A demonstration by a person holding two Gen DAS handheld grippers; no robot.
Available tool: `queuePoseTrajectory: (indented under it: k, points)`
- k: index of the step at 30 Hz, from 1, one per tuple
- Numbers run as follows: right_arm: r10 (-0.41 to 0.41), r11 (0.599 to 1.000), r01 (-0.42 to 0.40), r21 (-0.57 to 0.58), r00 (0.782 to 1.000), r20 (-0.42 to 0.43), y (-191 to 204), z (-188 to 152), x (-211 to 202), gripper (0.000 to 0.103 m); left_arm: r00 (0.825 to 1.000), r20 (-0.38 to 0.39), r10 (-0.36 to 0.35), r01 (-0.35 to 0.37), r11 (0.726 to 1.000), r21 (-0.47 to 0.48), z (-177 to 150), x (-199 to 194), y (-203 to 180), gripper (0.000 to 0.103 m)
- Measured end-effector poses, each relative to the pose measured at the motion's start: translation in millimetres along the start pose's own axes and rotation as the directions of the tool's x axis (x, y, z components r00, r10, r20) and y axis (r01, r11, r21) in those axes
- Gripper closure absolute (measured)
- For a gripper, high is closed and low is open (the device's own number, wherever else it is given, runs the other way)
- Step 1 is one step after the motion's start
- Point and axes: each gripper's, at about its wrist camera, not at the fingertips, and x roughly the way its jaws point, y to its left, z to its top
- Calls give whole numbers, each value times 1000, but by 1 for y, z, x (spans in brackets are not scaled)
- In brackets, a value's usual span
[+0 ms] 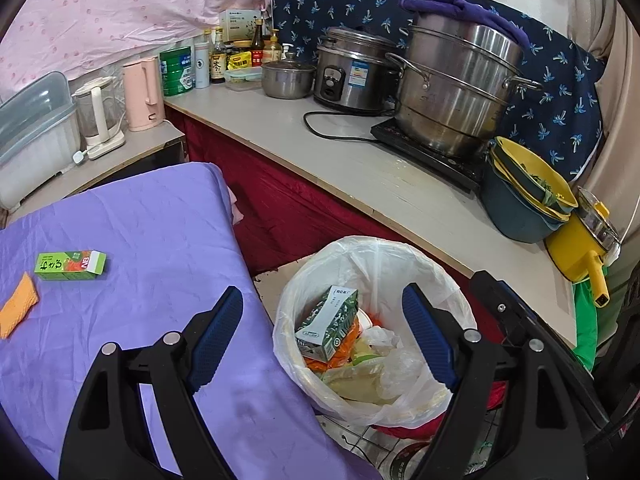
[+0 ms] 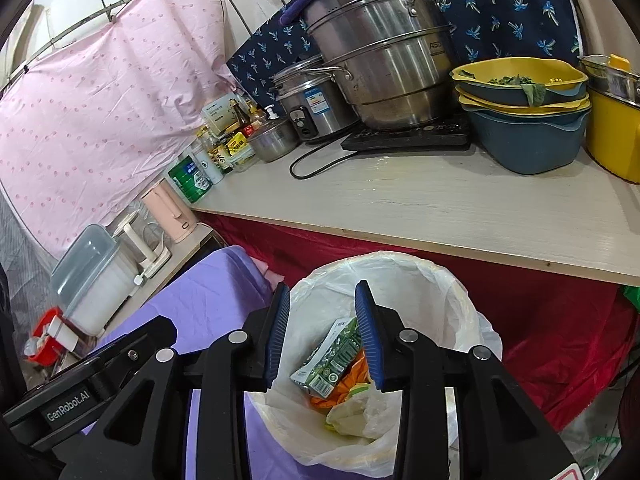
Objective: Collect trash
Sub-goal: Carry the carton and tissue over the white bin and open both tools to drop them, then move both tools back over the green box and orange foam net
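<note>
Both grippers hang over the trash bin [image 1: 376,336] with nothing in them. The left gripper [image 1: 322,300] has its jaws wide apart; the right gripper [image 2: 322,300] has its jaws apart too, but less. A green carton [image 1: 327,322] lies inside the bin. Another green box [image 1: 71,265] and an orange sponge [image 1: 18,305] sit on the purple worktop [image 1: 160,240].

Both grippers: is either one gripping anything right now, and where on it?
Nothing. The left gripper and right gripper are open and empty above the trash bin.

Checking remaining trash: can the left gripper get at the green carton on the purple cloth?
Probably yes: the left gripper is open and empty, and the green carton lies uncovered on the purple cloth, nothing between.
</note>
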Motion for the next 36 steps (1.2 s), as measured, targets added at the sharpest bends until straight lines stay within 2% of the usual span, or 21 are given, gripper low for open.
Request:
queuePoseTrajectory:
  k: [11, 19, 29, 36]
  points:
    - [29, 999, -30, -41, 999, -24, 30, -10, 3, 69, 999, 21, 40, -39, 999, -29, -2, -14, 28, 25]
    - [58, 995, -62, -83, 997, -48, 63, -22, 6, 69, 996, 26, 80, -77, 994, -76, -6, -26, 63, 25]
    - [103, 981, -118, -153, 990, -99, 117, -44, 18, 69, 989, 28, 148, -142, 977, -158, -16, -45, 124, 25]
    - [141, 965, -170, -202, 978, -152, 161, -66, 33, 69, 975, 11, 223, -215, 949, -232, -30, -58, 184, 25]
